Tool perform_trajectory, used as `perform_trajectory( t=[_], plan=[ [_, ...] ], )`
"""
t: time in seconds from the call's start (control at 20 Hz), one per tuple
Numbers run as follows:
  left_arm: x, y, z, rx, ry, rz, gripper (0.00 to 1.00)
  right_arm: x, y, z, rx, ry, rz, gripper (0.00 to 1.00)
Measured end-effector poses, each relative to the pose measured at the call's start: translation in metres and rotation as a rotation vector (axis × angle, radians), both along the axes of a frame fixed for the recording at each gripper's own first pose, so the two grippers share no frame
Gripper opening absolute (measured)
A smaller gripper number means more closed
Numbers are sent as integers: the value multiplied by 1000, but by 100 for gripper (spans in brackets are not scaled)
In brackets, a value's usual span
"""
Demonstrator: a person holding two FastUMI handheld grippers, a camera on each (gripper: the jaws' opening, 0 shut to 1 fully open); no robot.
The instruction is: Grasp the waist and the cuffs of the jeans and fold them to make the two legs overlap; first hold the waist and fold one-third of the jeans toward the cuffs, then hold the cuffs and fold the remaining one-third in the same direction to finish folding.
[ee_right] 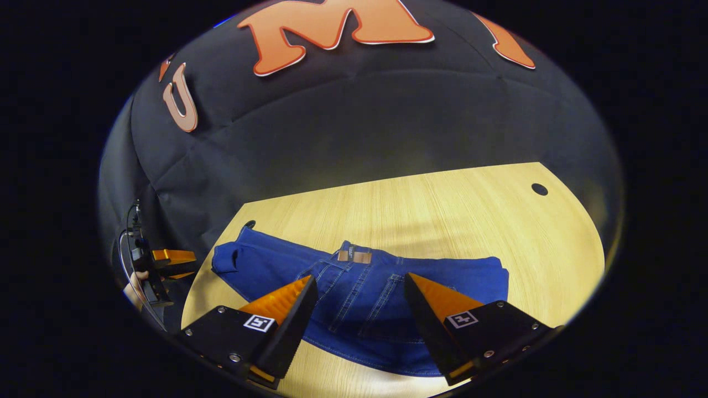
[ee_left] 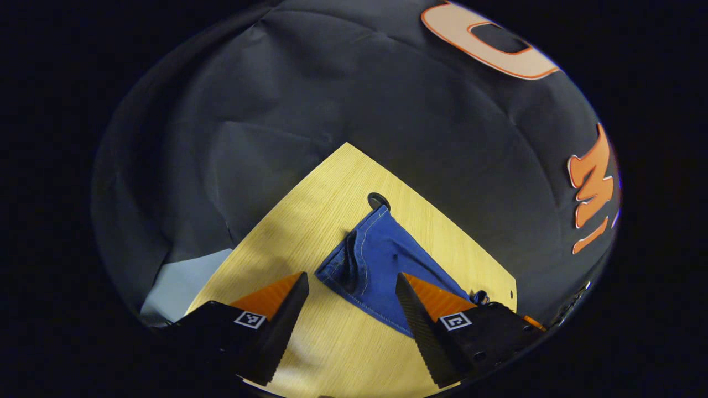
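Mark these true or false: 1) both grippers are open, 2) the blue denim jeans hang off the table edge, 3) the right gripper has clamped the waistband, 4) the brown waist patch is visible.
1) True: the left gripper and right gripper both stand open with nothing between the fingers.
2) False: the blue denim jeans lie flat on the light wooden table.
3) False: the right gripper hovers open above the jeans and grips nothing.
4) True: the brown leather waist patch shows at the waistband in the right gripper view.
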State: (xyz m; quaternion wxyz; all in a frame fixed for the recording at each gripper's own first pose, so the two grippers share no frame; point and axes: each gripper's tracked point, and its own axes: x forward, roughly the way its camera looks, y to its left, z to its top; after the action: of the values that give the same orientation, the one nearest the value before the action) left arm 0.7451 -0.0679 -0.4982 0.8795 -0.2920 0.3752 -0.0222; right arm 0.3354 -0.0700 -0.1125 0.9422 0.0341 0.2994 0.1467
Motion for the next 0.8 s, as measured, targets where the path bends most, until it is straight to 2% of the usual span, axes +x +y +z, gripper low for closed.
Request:
perform_trajectory(
  t=[0.15,0.25,0.4,0.55,0.6,0.65,0.7,0.8],
  plan=[
    [13,-6,-21,-13,27,-24,98,-1,-6,-6,25,12,-38,97],
    [17,-20,-40,-61,70,-40,98,-3,-6,-10,51,20,-57,97],
    [34,-26,-38,-156,22,0,94,-9,-8,-19,60,38,-67,97],
    [46,-38,-29,-284,17,64,100,-15,-13,-25,61,54,-80,98],
    [51,-46,-31,-299,20,70,94,-14,-13,-26,76,55,-90,98],
    [52,-50,-39,-262,40,59,90,-14,-12,-26,96,59,-99,98],
    [54,-46,-50,-175,67,62,66,-15,-12,-26,113,63,-107,98],
    [55,-44,-54,-101,78,66,17,-16,-17,-27,121,68,-129,98]
  ],
)
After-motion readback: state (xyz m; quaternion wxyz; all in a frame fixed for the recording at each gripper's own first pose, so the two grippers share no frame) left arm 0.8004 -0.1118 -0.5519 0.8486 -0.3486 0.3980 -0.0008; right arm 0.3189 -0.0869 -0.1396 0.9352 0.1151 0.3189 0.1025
